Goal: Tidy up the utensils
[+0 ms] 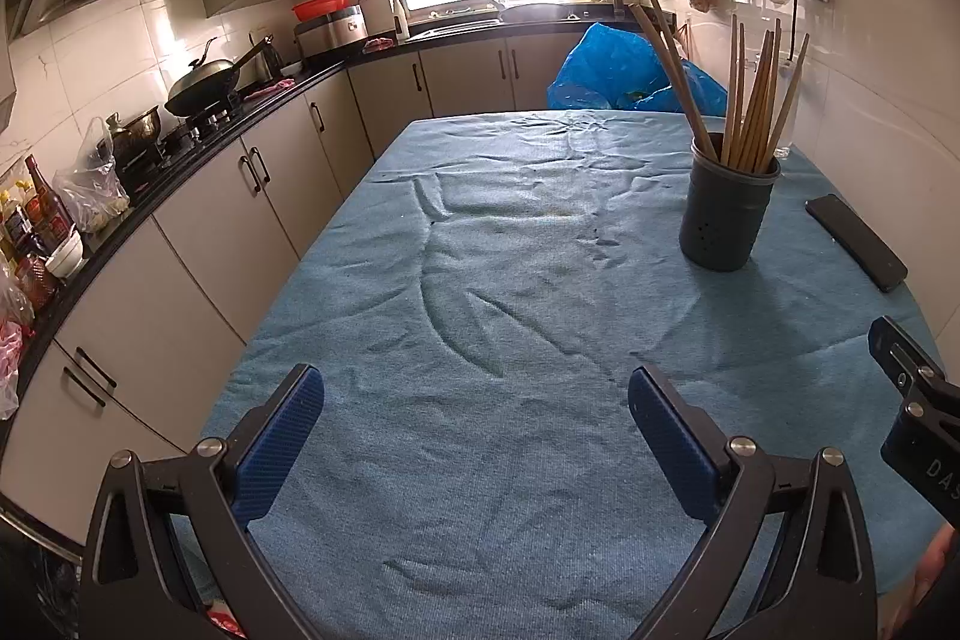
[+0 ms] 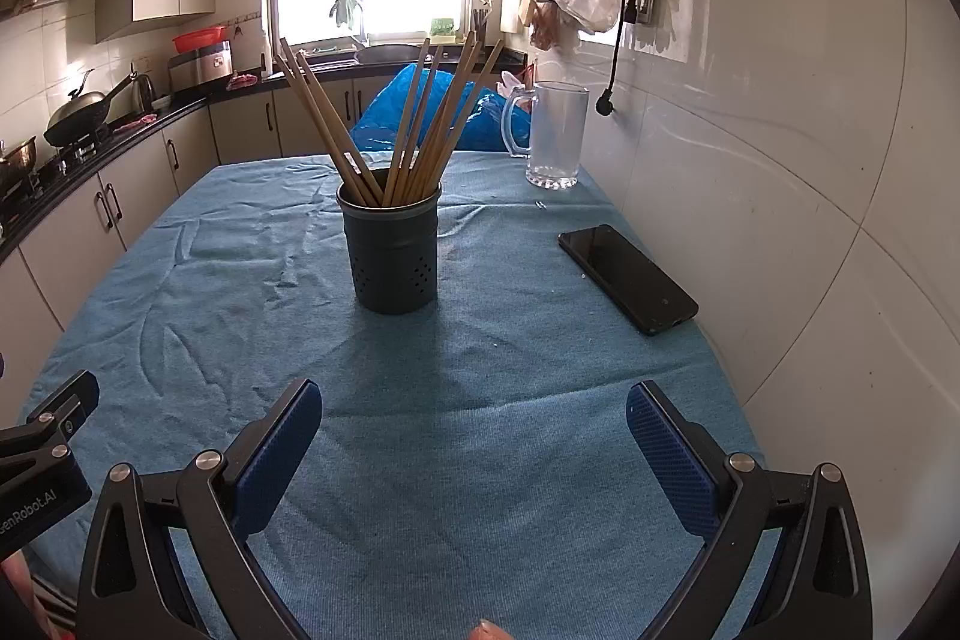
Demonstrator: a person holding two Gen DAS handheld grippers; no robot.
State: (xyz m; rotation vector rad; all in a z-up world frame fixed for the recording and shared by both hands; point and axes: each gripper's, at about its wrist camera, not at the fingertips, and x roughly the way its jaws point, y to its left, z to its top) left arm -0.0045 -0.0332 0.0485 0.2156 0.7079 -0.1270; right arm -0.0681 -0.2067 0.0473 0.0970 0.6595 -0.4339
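Ahead of right gripper [image 2: 474, 421] fingers, well apart: dark holder [image 2: 391, 250] upright on blue cloth [image 2: 240, 280], packed with chopsticks [image 2: 420, 124] fanning out. Beyond and right: empty glass mug [image 2: 555, 136]; phone [image 2: 627, 277] flat. Left gripper [image 1: 477, 409] spread wide, nothing held; right likewise. Holder interior unseen; chopstick count unclear.

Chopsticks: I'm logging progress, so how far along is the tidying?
Looks done: the chopsticks all stand in the dark holder; none lie on the blue cloth. In hand: nothing, left gripper and right gripper are open. Left: no loose utensils visible.
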